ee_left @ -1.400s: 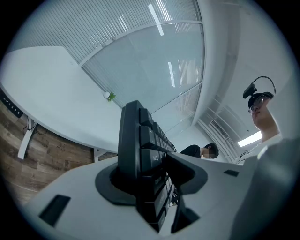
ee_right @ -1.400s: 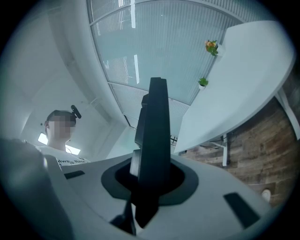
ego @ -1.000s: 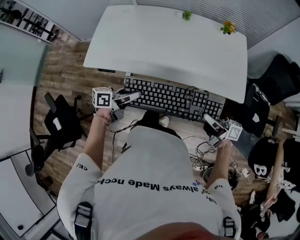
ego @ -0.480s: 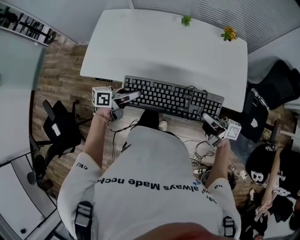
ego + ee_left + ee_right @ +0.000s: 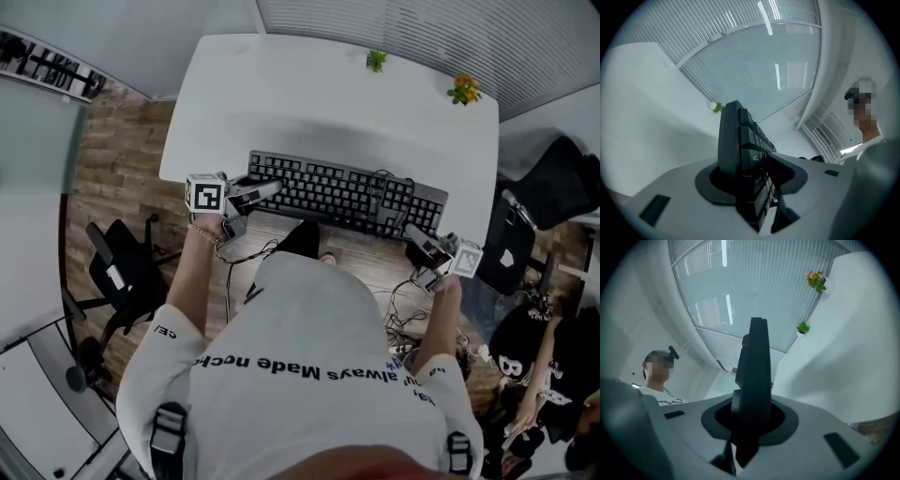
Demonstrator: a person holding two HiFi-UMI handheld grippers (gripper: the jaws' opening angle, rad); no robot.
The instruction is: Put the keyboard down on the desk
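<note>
Head view: black keyboard [image 5: 347, 192] over the white desk's [image 5: 281, 94] near edge, left gripper [image 5: 265, 188] and right gripper [image 5: 414, 234] at its ends; two small plants [image 5: 376, 60] at the far edge.
Left gripper view: jaws clamped on the keyboard's end.
Right gripper view: jaws clamped on the keyboard's other end.

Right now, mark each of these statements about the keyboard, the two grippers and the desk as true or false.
1. The left gripper is shut on the left end of the keyboard. True.
2. The right gripper is open and holds nothing. False: it is shut on the keyboard's right end.
3. A green plant and an orange-flowered plant stand at the far edge of the desk. True.
4. The keyboard is right beside the two plants. False: it is over the desk's near edge, with bare desktop between it and them.
</note>
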